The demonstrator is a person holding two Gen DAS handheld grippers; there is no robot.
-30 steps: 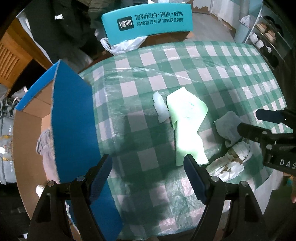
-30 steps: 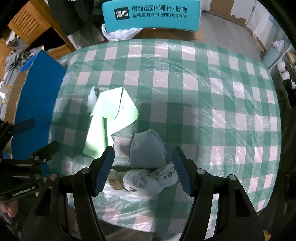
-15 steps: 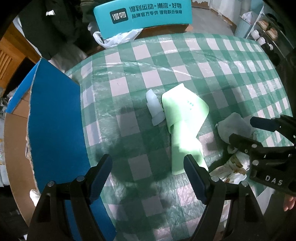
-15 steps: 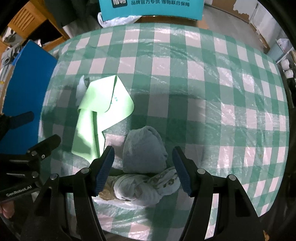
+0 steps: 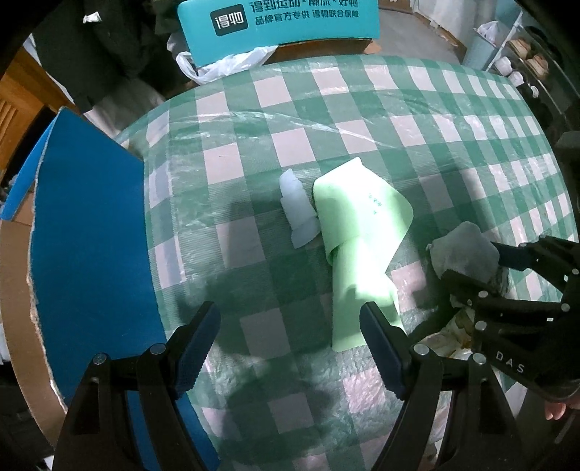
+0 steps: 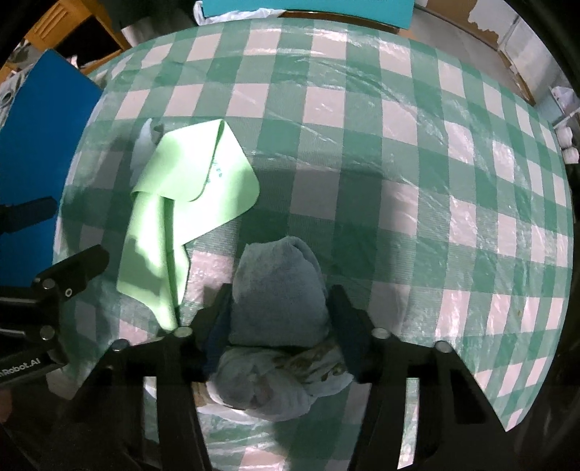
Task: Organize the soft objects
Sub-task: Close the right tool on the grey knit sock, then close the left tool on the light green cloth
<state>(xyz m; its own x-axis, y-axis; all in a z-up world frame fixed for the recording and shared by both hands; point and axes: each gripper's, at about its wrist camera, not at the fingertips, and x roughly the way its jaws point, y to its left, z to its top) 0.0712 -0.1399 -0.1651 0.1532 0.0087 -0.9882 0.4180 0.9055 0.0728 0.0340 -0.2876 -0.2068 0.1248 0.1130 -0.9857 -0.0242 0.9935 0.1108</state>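
A grey-blue rolled cloth (image 6: 279,290) lies near the front of the checked table, also in the left wrist view (image 5: 462,251). My right gripper (image 6: 279,308) has its fingers on both sides of the cloth, touching it. Under it lies a white patterned bundle (image 6: 275,384). A light green folded band (image 5: 359,246) and a small white piece (image 5: 297,213) lie mid-table. My left gripper (image 5: 290,347) is open and empty, above the table left of the green band.
A cardboard box with a blue flap (image 5: 87,235) stands off the table's left edge. A teal chair back (image 5: 279,18) and a white plastic bag (image 5: 232,65) are behind the table. Shelves with cups (image 5: 522,47) stand at far right.
My right gripper has moved forward and closed around the grey-blue cloth. The left gripper has shifted to the right, away from the box, and stays open.
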